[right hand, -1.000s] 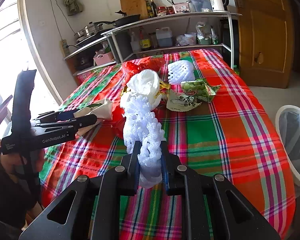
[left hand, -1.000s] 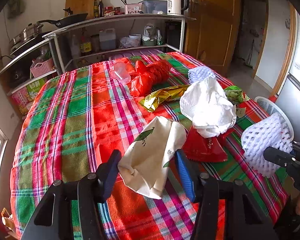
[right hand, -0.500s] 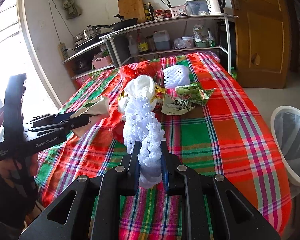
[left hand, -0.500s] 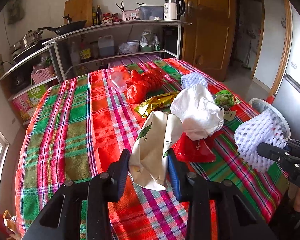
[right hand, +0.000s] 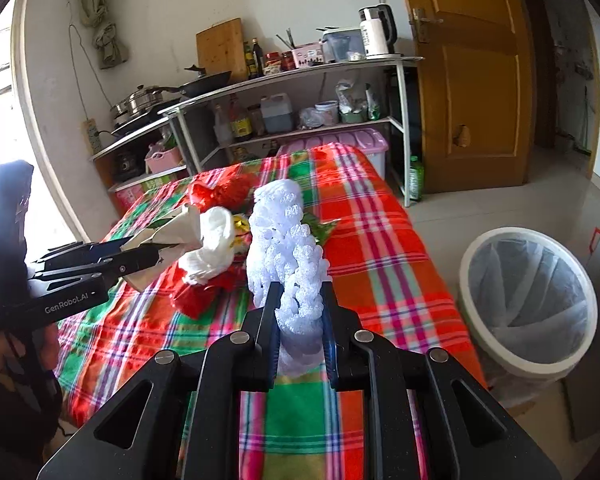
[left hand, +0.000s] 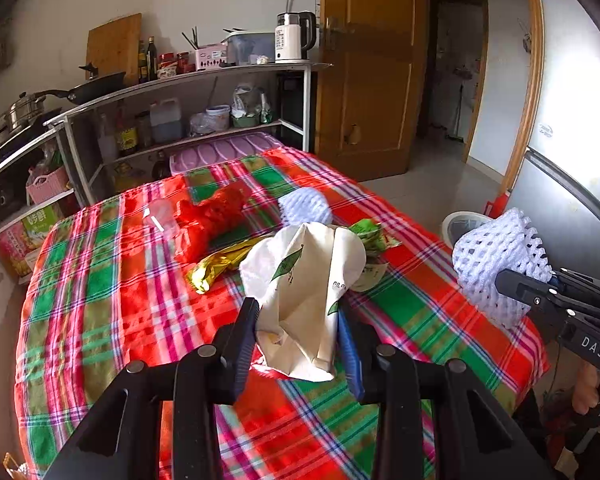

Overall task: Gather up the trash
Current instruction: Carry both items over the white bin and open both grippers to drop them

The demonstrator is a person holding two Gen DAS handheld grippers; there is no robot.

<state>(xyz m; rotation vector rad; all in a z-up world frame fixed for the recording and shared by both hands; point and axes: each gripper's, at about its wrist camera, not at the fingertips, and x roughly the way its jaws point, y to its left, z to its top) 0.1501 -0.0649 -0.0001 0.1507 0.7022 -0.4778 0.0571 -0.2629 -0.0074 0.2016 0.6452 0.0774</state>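
Observation:
My left gripper (left hand: 298,332) is shut on a cream paper bag (left hand: 304,280) with green leaf prints, held up off the plaid tablecloth (left hand: 100,280). My right gripper (right hand: 298,312) is shut on a white foam fruit net (right hand: 286,248) that stands up between its fingers. Each gripper shows in the other view: the left gripper (right hand: 140,256) with the bag at left, the right gripper (left hand: 512,280) with the net at right. On the cloth lie a red plastic bag (left hand: 216,212), a gold wrapper (left hand: 220,264), a second foam net (left hand: 304,208) and a clear cup (left hand: 158,216).
A white bin (right hand: 466,280) with a clear liner stands on the floor right of the table. A crumpled white bag (right hand: 212,240), a red wrapper (right hand: 198,298) and a green snack packet (left hand: 370,232) lie mid-table. Metal shelves (right hand: 300,72) with kitchenware stand behind, a wooden door (right hand: 472,80) to the right.
The left jaws came in on the paper bag and lifted it off the cloth. Both grippers rose and drew back from the table, the right still holding the foam net.

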